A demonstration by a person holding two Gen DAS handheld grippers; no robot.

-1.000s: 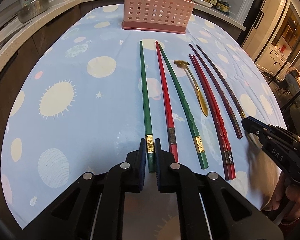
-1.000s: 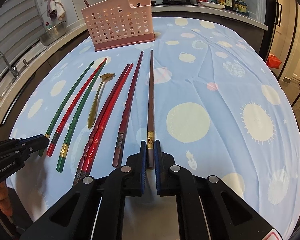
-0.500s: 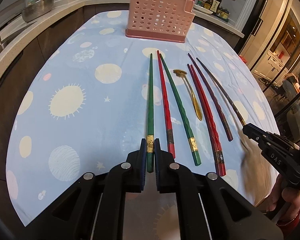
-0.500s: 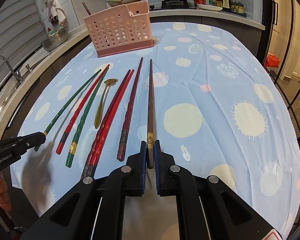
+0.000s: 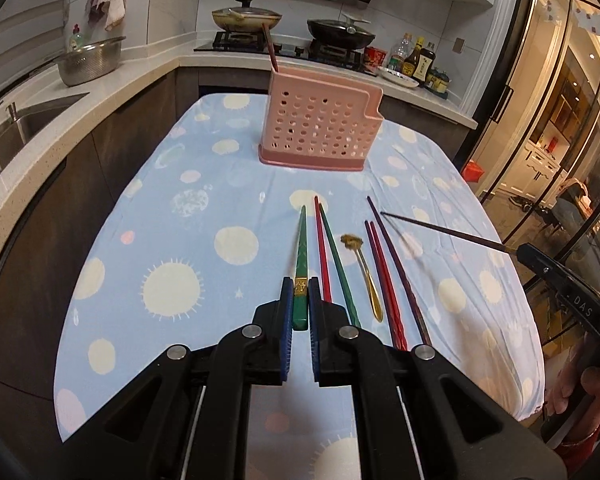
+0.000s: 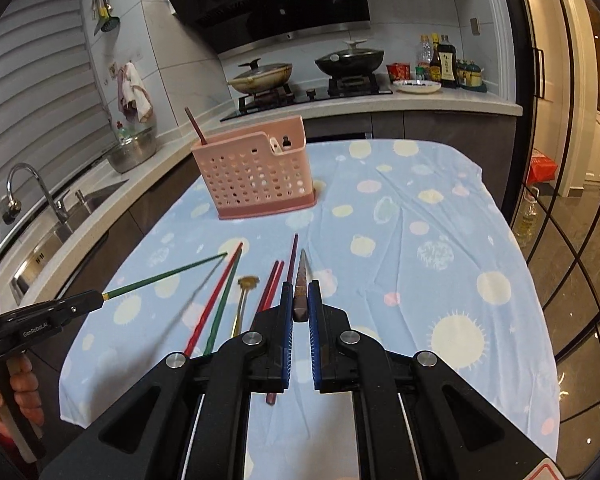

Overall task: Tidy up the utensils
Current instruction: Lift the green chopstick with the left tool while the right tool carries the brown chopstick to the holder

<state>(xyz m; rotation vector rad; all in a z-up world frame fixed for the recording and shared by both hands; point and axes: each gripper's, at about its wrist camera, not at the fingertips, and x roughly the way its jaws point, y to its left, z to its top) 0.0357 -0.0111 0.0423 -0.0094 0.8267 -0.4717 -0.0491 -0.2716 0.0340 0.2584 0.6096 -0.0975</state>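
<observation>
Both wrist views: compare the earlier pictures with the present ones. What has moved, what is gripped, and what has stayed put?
Both held chopsticks have risen off the tablecloth. The left gripper, already shut on the green chopstick, lifted it clear; the right gripper, already shut on the dark brown chopstick, did likewise. Nothing was released. The other chopsticks, the gold spoon and the pink holder stayed where they were.

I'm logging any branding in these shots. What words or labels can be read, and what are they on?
"DAS": on the black right gripper body, seen from the left wrist.
"GenRobot.AI": on the black left gripper body, seen from the right wrist.
Dark sauce bottle label on the counter: too small to read.
</observation>
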